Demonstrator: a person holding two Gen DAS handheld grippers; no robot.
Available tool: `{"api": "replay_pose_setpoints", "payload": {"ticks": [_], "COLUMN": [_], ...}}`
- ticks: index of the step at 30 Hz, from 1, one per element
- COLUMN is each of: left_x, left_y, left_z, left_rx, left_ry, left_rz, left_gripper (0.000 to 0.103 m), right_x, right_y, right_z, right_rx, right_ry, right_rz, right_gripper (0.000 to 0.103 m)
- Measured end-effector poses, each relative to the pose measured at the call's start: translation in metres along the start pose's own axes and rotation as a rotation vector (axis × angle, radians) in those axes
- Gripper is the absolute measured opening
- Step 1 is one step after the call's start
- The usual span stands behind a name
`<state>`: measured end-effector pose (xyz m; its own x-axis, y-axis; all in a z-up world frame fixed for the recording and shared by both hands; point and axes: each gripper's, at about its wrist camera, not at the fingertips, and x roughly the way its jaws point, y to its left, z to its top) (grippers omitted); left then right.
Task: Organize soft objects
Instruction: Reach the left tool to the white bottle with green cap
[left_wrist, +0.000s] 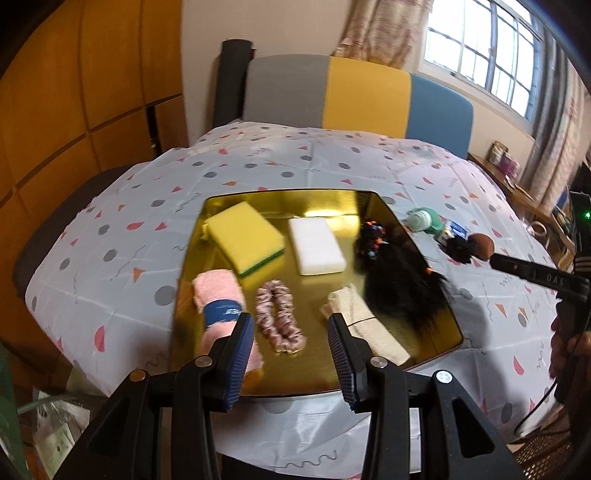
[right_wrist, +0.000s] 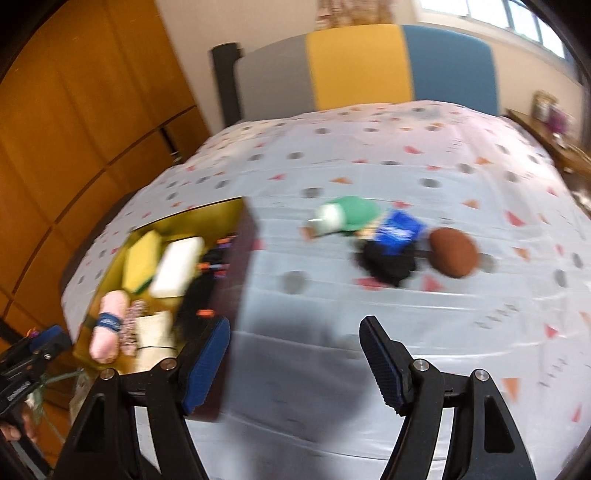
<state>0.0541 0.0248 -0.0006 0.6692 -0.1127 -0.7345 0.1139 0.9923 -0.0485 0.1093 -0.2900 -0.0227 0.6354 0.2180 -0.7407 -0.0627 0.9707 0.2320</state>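
A gold tray (left_wrist: 317, 380) holds a yellow sponge (left_wrist: 245, 236), a white sponge (left_wrist: 317, 245), a pink rolled towel (left_wrist: 218, 299), a pink scrunchie (left_wrist: 279, 315), a beige cloth (left_wrist: 364, 325) and a black furry piece (left_wrist: 402, 288). My left gripper (left_wrist: 291, 354) is open and empty above the tray's near edge. My right gripper (right_wrist: 295, 358) is open and empty over the tablecloth, right of the tray (right_wrist: 225, 218). Beyond it lie a green and white object (right_wrist: 343, 218), a blue packet (right_wrist: 400, 230), a black scrunchie (right_wrist: 386, 264) and a brown puff (right_wrist: 454, 256).
The table carries a white patterned cloth (left_wrist: 258, 162). A grey, yellow and blue chair back (left_wrist: 365, 92) stands behind it. An orange wardrobe (left_wrist: 74, 92) is at the left. The right gripper's body (left_wrist: 539, 277) shows at the right edge of the left wrist view.
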Motion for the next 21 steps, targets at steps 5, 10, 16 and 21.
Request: {"api": "replay_pose_setpoints", "payload": {"ticks": [5, 10, 16, 21], "left_x": [0.004, 0.007, 0.012, 0.03], "left_y": [-0.024, -0.051, -0.094, -0.132], "left_z": [0.006, 0.015, 0.037, 0.055], "left_rx": [0.064, 0.128, 0.22, 0.287], "left_ry": [0.011, 0.011, 0.002, 0.032], "left_rz": [-0.013, -0.04, -0.095, -0.147], "left_gripper": [0.042, 0.042, 0.042, 0.042], "right_x": [-0.014, -0.022, -0.024, -0.032], "right_y": [-0.058, -0.108, -0.152, -0.158], "right_z": [-0.002, -0.011, -0.022, -0.02], "right_rx": [0.05, 0.113, 0.284, 0.336], "right_ry": [-0.021, -0.038, -0.047, -0.075], "right_rz": [-0.102, -0.198, -0.223, -0.205], "right_gripper": [0.074, 0.075, 0.075, 0.077]}}
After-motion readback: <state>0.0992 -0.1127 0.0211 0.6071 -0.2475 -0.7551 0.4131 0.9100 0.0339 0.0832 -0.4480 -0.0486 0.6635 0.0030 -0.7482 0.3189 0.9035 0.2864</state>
